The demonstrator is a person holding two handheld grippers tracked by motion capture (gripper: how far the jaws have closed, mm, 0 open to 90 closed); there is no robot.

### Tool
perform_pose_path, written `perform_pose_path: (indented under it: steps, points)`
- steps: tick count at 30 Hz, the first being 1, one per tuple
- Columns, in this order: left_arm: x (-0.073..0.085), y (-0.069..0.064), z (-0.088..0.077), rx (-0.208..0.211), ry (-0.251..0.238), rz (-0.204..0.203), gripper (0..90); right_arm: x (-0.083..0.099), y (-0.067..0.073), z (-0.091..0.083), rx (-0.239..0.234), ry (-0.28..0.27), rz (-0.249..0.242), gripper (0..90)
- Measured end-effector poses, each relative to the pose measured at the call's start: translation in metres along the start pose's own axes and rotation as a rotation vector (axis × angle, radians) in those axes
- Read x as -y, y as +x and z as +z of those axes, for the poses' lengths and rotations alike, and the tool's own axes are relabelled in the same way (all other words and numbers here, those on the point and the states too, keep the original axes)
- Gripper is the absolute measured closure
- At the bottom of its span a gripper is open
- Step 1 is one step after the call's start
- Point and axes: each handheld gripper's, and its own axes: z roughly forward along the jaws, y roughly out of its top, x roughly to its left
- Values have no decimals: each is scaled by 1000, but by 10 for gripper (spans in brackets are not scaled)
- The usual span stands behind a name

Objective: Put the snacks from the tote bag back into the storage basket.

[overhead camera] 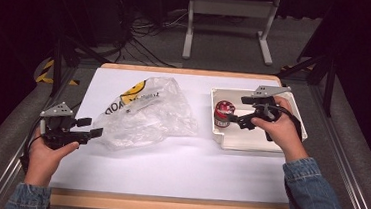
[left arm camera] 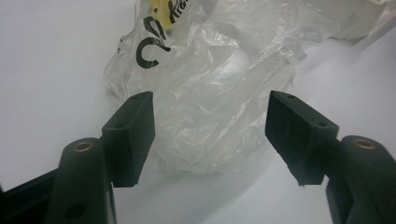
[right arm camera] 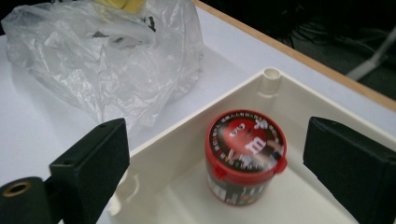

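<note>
While both tongs (overhead camera: pixel 85 126) (overhead camera: pixel 232 119) gape empty, one candy tub (right arm camera: pixel 245 156) stands in one tray (overhead camera: pixel 250 142) beside one plastic bag (overhead camera: pixel 147 114).

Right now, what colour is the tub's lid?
Red lid with printed lettering, clearest in the right gripper view.

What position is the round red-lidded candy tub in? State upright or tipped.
Upright. The round red-lidded candy tub stands on its base in the white plastic tray, lid facing up, with the open right gripper apart from it.
</note>
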Motion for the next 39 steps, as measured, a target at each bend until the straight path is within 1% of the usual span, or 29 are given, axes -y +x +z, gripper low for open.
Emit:
perform_pose_path:
  steps: [2, 4, 6, 7, 9, 11, 12, 14, 15, 16, 17, 19, 20, 22, 24, 26, 27, 28, 31, 33, 34, 35, 37, 39]
  points:
    - [2, -2, -1, 0, 4, 1, 321, 2, 6, -7, 3, -8, 3, 67]
    - [4, -4, -1, 3, 2, -4, 314, 4, 10, -12, 11, -13, -12, 66]
    - [6, -6, -1, 3, 6, -1, 297, 11, 17, -20, 12, -12, -17, 57]
    - [7, -7, -1, 3, 5, 2, 297, 11, 17, -20, 12, -12, -17, 57]
    - [8, -8, -2, -11, -7, -2, 284, 15, 21, -25, 21, -10, -19, 57]
    - [9, -10, -2, -10, -15, -6, 277, 21, 26, -29, 30, -2, -12, 60]
    - [10, -13, -1, -8, -14, 1, 275, 27, 31, -32, 38, 3, -13, 61]
    - [11, -15, -1, -8, -12, 3, 274, 30, 33, -34, 40, 4, -13, 61]
    - [13, -18, -1, -13, -7, 10, 266, 35, 36, -36, 42, 3, -9, 61]
    - [13, -18, -1, -13, -7, 10, 257, 35, 36, -36, 42, 3, -9, 61]
    - [14, -19, -1, -13, -4, 7, 254, 41, 39, -38, 45, -3, -6, 61]
    - [14, -21, -1, -10, -7, 10, 254, 43, 41, -39, 51, -2, -7, 60]
    - [15, -21, -1, -3, -8, 9, 252, 49, 44, -39, 62, 0, -12, 57]
    - [16, -22, 0, 0, -9, 8, 251, 52, 46, -39, 62, 0, -12, 57]
    - [19, -23, 1, -5, -11, 4, 243, 57, 48, -37, 51, -4, -8, 48]
    - [22, -23, 2, -4, -13, -10, 240, 63, 50, -35, 45, -11, -8, 44]
    - [24, -22, 3, -4, -16, -8, 240, 68, 52, -34, 43, -30, -3, 39]
    - [28, -22, 4, -5, -16, -15, 240, 71, 52, -34, 42, -40, -1, 37]
    - [33, -22, 6, 1, -14, -19, 239, 76, 53, -32, 36, -48, 4, 30]
    - [37, -22, 7, 2, -13, -19, 239, 81, 54, -30, 43, -51, -4, 31]
    - [39, -21, 8, 1, -16, -18, 238, 83, 55, -29, 54, -55, -12, 30]
    - [41, -22, 9, 1, -17, -25, 238, 88, 56, -29, 57, -73, -22, 30]
    - [45, -22, 10, 6, -23, -26, 238, 91, 57, -28, 55, -77, -17, 29]
    - [48, -21, 10, 6, -32, -24, 238, 96, 58, -27, 66, -85, -23, 26]
